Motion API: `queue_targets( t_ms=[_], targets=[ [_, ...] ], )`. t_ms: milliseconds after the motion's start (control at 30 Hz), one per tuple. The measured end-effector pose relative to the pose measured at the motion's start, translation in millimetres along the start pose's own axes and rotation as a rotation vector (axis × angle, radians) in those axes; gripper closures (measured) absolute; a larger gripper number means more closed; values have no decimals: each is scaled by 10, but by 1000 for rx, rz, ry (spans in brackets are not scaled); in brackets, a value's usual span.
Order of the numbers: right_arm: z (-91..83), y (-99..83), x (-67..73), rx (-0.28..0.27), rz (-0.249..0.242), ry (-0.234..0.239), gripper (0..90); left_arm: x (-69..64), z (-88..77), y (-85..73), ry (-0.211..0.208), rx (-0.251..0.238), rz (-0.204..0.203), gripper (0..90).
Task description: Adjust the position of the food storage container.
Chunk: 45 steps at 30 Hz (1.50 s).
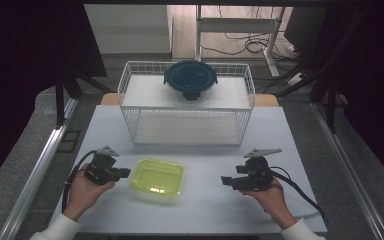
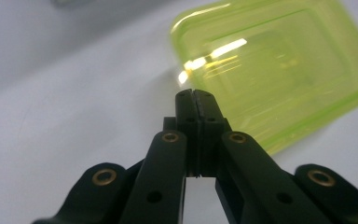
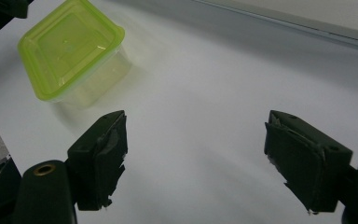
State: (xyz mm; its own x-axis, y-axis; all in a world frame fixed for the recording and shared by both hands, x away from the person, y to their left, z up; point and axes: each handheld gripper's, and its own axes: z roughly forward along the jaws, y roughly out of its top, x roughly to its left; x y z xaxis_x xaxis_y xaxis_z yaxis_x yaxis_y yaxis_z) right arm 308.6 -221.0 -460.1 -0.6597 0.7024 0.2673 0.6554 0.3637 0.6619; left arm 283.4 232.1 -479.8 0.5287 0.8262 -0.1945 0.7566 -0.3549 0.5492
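1. On the white table point(image 1: 290, 150), a lime-green lidded container point(image 1: 158, 177) sits between two hand-held grippers, lid on and nothing gripping it.
2. The left gripper point(image 1: 124, 173), its jaws pressed together on nothing, points at the container's near-left edge from just beside it (whether it touches cannot be told).
3. The right gripper point(image 1: 226, 180) rests well apart from the container, jaws spread wide and empty.
4. Behind stands a two-level wire rack point(image 1: 187, 102) with a dark-lidded round bowl point(image 1: 190, 79) on its upper shelf.
5. The work on the container appears barely begun: no grasp, no lift yet.
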Motion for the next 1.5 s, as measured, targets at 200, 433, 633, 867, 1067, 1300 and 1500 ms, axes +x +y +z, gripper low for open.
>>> queue_targets(
  t_ms=[200, 433, 633, 867, 1067, 1300, 1500],
  targets=[
    [-5, -3, -11, 0, -2, -3, 206, 44, 150, -50, 6, 60, -13, 900],
    [-6, -5, -9, 0, -6, -10, 206, -23, 259, -69, -3, 94, -4, 900],
    [-12, -4, -9, 1, -5, -11, 206, -91, 287, -82, -18, 102, 11, 900],
    [-19, -1, -11, -2, -5, -13, 206, -266, 351, -81, -61, 115, 29, 899],
    [-17, -1, -9, -2, -4, -11, 206, -408, 458, -41, -69, 114, 43, 900],
    [-26, 1, -10, -3, -6, -11, 206, -521, 534, 37, -88, 117, 56, 899],
    [-14, -1, -11, -1, -7, -11, 206, -595, 581, 118, -100, 110, 66, 899]
  ],
)
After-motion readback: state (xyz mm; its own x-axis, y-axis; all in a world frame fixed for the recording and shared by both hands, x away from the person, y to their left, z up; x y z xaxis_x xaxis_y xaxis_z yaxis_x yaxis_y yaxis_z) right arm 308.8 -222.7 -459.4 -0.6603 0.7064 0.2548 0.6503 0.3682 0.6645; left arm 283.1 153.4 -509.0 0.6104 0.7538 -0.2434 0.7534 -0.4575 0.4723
